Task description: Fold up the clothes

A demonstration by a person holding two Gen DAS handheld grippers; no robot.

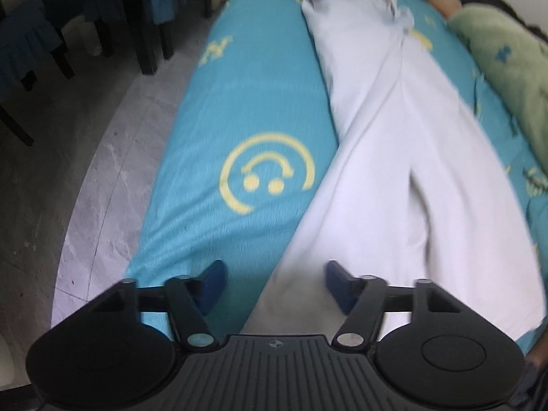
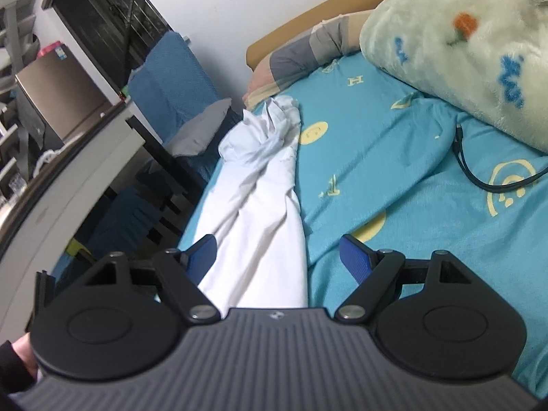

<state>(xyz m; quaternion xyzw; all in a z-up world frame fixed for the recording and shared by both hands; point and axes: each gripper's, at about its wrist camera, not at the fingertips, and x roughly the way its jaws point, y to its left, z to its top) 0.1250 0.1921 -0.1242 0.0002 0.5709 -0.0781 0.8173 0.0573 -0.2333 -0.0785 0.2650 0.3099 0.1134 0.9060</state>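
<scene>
White trousers (image 1: 394,144) lie lengthwise on a turquoise bed sheet (image 1: 239,109) with yellow smiley prints. In the left wrist view my left gripper (image 1: 275,281) is open, its blue pads astride the near left edge of the trousers, just above the cloth. In the right wrist view the same white trousers (image 2: 263,212) run away from me towards a bunched far end. My right gripper (image 2: 279,257) is open and empty, its jaws standing either side of the near end of the trousers.
A pale green plush blanket (image 2: 462,41) lies on the right of the bed, also in the left wrist view (image 1: 507,58). A black cable (image 2: 469,167) lies on the sheet. A pillow (image 2: 291,58) sits by the headboard. Dark chairs (image 1: 68,34) and a grey floor (image 1: 85,171) lie left of the bed.
</scene>
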